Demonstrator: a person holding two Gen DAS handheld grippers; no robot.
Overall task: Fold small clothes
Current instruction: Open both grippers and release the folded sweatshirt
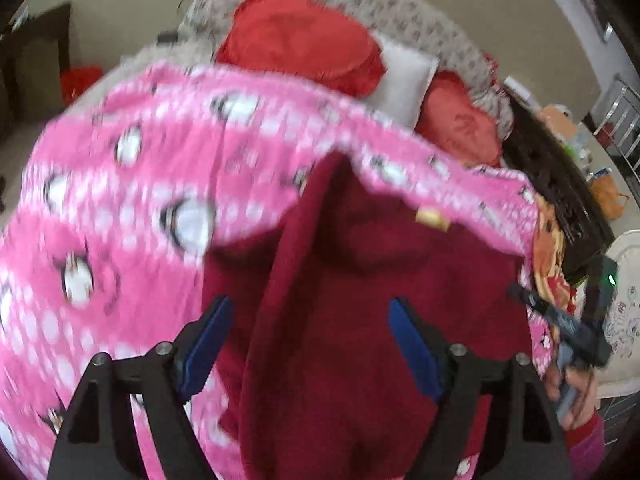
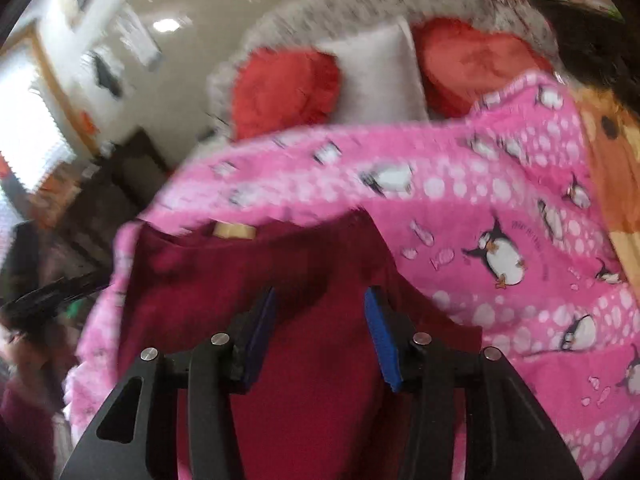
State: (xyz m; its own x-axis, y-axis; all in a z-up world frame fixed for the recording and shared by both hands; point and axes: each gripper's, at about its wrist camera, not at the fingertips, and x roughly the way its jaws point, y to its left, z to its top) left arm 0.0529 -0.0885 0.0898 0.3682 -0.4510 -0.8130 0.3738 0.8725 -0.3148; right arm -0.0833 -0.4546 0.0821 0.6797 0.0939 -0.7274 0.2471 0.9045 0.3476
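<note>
The left claw (image 1: 310,344) stands with its blue pads apart, a raised ridge of the dark red garment (image 1: 360,280) running up between them, gripped by neither. The right claw (image 2: 320,336) is likewise spread over the same cloth, holding nothing. The garment lies on a pink penguin blanket (image 2: 500,208), its pale neck label (image 2: 234,231) at the far edge, so the collar points away. To fold well, each claw should probably pinch one layer at a near corner or hem, lift evenly and carry it toward the collar, keeping the blanket out of the bite. Red cushions (image 2: 280,92) sit beyond.
</note>
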